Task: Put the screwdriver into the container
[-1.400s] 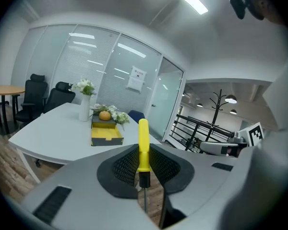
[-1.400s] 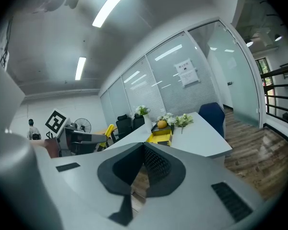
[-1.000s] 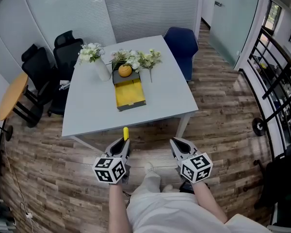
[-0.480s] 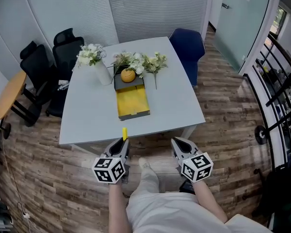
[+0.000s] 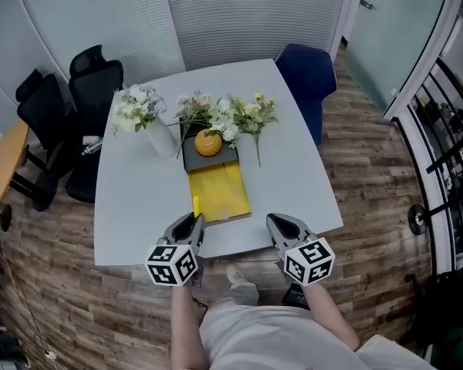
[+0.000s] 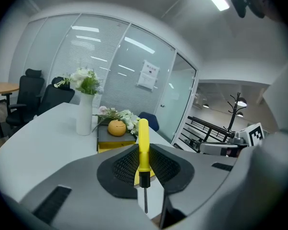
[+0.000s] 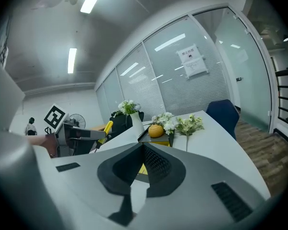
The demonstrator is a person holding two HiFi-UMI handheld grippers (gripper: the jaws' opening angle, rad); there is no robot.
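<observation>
2 grippers sit low in the head view, at the near edge of the white table (image 5: pixel 139 206). The left gripper (image 5: pixel 191 226) is clamped on the yellow screwdriver (image 5: pixel 196 205). The left gripper view shows its handle pinched upright between the dark pads, with the black collar and thin metal shaft pointing back toward the camera. The right gripper (image 5: pixel 276 223) has its jaws pressed together with nothing between them, and it carries nothing.

Compared with 1 second ago, the table has drawn much closer. Then the grippers hung over the wooden floor, well short of the table edge, and now their tips overlap its near side. The yellow-lined container (image 5: pixel 224 195) lies just ahead of the left gripper. In the head view, the screwdriver's handle end reaches the container's near-left corner, though its height above the tray cannot be judged from that view. An orange round object (image 5: pixel 208 142) rests on the dark section beyond the yellow tray, with flowers (image 5: pixel 224 118) and a white vase (image 5: pixel 160 136) behind.

The approach looks nearly finished. What probably remains is a short reach forward and right, then lowering the screwdriver over the yellow floor and letting go.
</observation>
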